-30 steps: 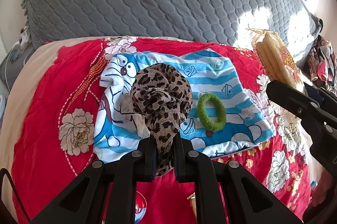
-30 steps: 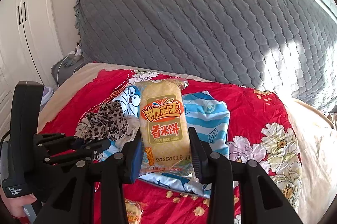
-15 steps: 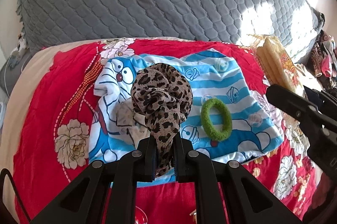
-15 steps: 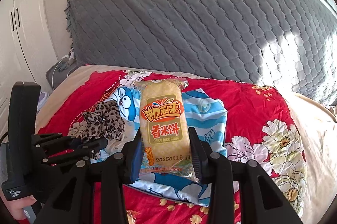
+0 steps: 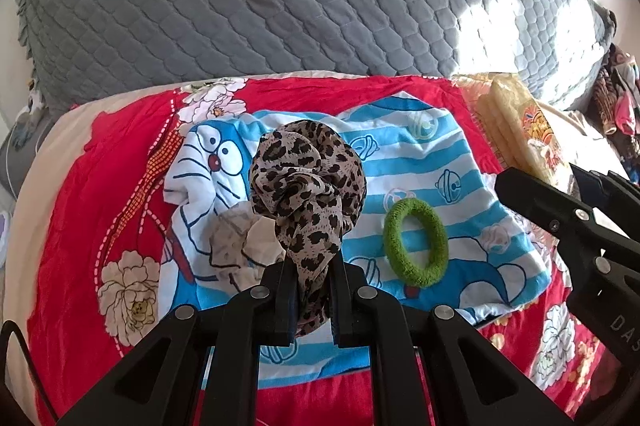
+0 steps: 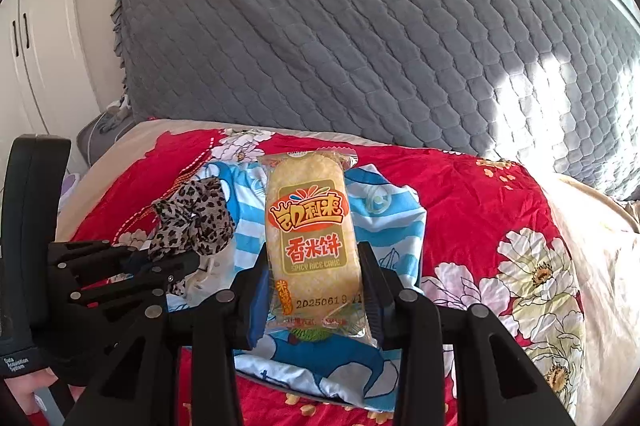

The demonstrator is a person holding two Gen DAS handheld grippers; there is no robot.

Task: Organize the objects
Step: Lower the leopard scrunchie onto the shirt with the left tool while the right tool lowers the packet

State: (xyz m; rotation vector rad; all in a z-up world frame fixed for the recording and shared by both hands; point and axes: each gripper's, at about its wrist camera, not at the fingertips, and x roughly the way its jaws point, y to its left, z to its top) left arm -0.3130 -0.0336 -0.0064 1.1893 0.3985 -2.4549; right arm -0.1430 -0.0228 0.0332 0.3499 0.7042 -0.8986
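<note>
Currently we hold one item in each gripper above the bed. Our left gripper [image 5: 313,296] has its jaws fully closed on the leopard-print scrunchie [image 5: 307,181], which is pinched by its lower fold and bunches up above the fingertips. Our right gripper [image 6: 314,292] has its jaws set at a moderate width, clamped on the two long sides of the rice cake packet [image 6: 314,246]; the packet stands lengthwise between the fingers with its printed face toward the camera. Below both grippers lies the blue-and-white striped cartoon cloth [image 5: 424,161], spread flat on the red floral bedsheet [image 5: 80,226]. On this cloth we see the green hair tie [image 5: 415,242] lying flat to the right of the scrunchie, and a pale beige scrunchie [image 5: 244,242] lying to its lower left. We cannot tell whether the held scrunchie touches the cloth. A grey quilted headboard cover [image 6: 360,37] rises behind the bed. In the right wrist view, a hand [image 6: 30,388] grips the left gripper's handle at the lower left edge.
</note>
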